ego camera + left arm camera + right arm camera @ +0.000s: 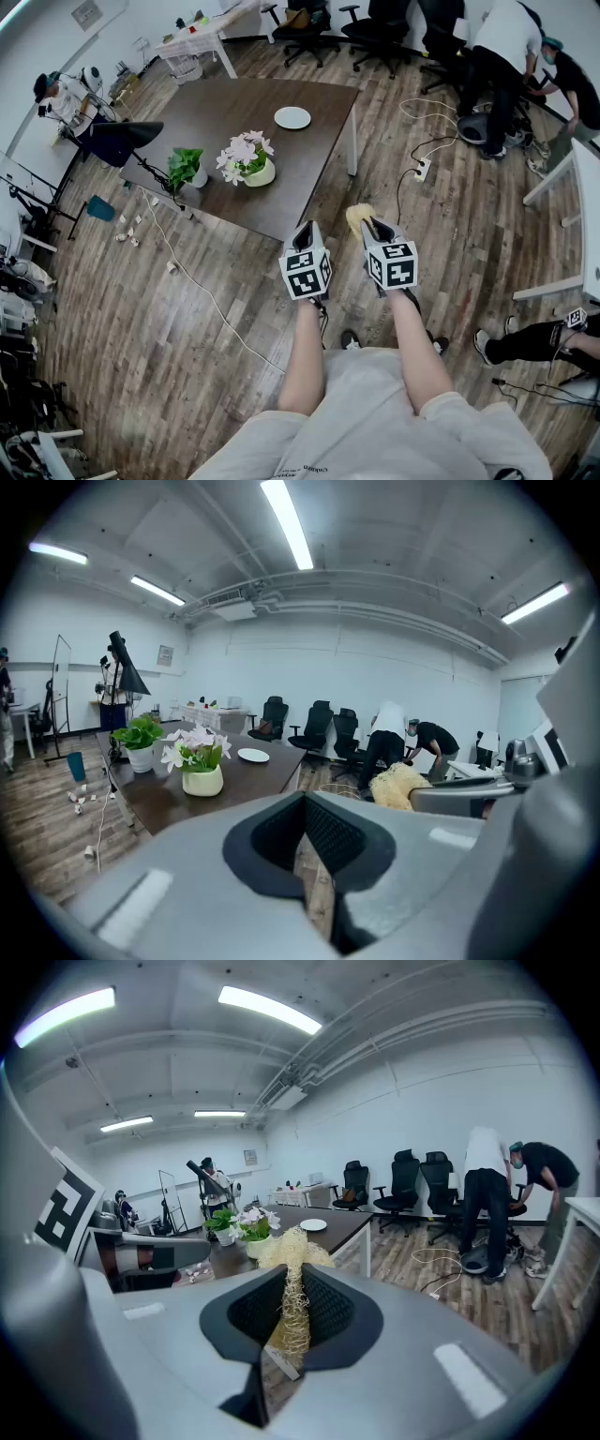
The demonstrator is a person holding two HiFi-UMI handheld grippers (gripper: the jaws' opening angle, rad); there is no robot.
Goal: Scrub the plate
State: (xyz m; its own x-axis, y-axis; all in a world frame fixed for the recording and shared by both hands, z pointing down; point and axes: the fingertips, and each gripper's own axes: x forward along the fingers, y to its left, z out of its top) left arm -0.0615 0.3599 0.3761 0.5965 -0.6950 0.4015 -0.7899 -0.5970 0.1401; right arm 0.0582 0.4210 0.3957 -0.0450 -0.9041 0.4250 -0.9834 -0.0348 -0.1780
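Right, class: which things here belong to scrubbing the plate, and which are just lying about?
Needed: round white plate; straw-coloured fibre scrubber held in right gripper; dark brown table.
Lying about: pink flowers in cream pot; green plant in white pot; black office chairs; white floor cable.

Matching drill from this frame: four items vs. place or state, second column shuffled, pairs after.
1. plate
2. scrubber
3. left tool
4. flower pot

A. clamped in the right tool
B. shut, nothing between its jaws
C. on the table, far part, away from the pots
D. on the table, beside a green plant

Pairs: 1-C, 2-A, 3-B, 4-D
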